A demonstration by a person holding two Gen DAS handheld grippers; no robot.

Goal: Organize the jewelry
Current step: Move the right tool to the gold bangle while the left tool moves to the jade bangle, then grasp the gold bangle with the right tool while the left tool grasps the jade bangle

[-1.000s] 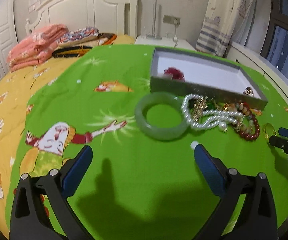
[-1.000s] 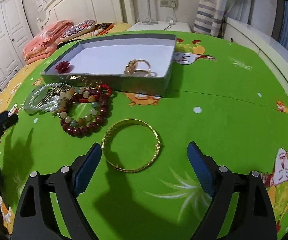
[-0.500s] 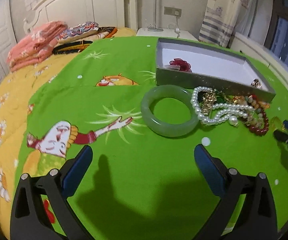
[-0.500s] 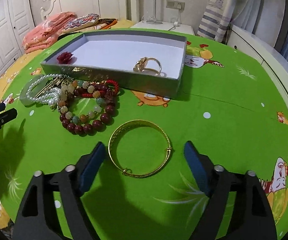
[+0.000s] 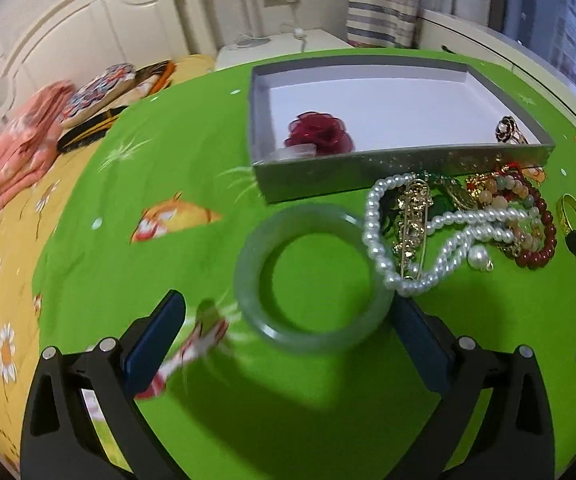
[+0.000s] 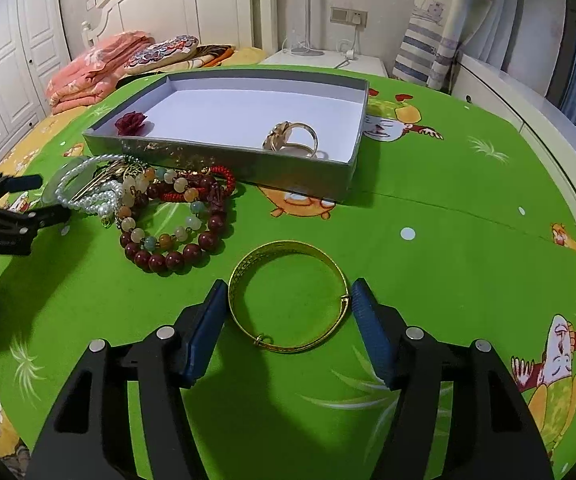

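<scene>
while both grippers sit low over the green cover [image 6: 467, 184], the items lie as follows. gold bangle [image 6: 288, 297]: flat on the cover, between the blue pads [image 6: 204, 332] of the right gripper [image 6: 288, 322], jaws spread, pads just beside its rim on either side; contact cannot be told. jade bangle [image 5: 311, 278]: flat on the cover, ahead of the left gripper [image 5: 288, 332], jaws wide apart, right pad close by its rim, nothing grasped. pearl strand [image 5: 427, 236]: overlaps the jade bangle's right edge, tangled with a gold pin [image 5: 413, 216]. bead bracelets [image 6: 176, 216]: heaped against the front wall of the grey box [image 6: 224, 156]. inside the box: red flower [image 5: 319, 134] near the left corner, ring [image 6: 291, 140] near the right.
</scene>
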